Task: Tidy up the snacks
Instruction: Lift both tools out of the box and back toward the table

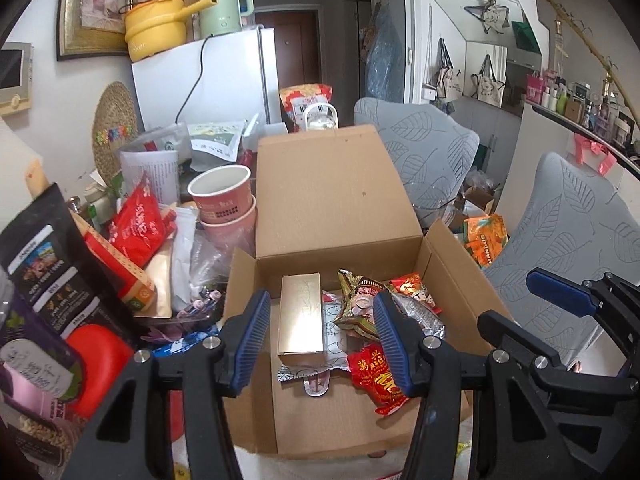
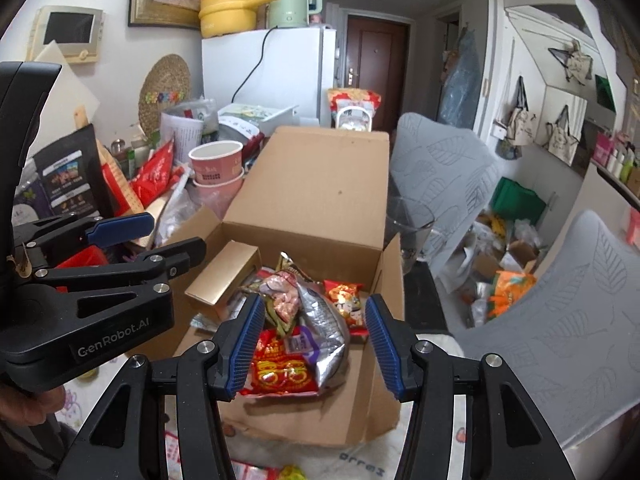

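Both sets of jaws stand partly open and empty: the left gripper and the right gripper hover side by side above the open brown cardboard box. Inside the box lie a gold rectangular carton at its left, and crinkled red and silver snack packets at its right.

A lived-in home: a white fridge carrying a yellow pot and green kettle, tote bags hanging far right, a brown entrance door.
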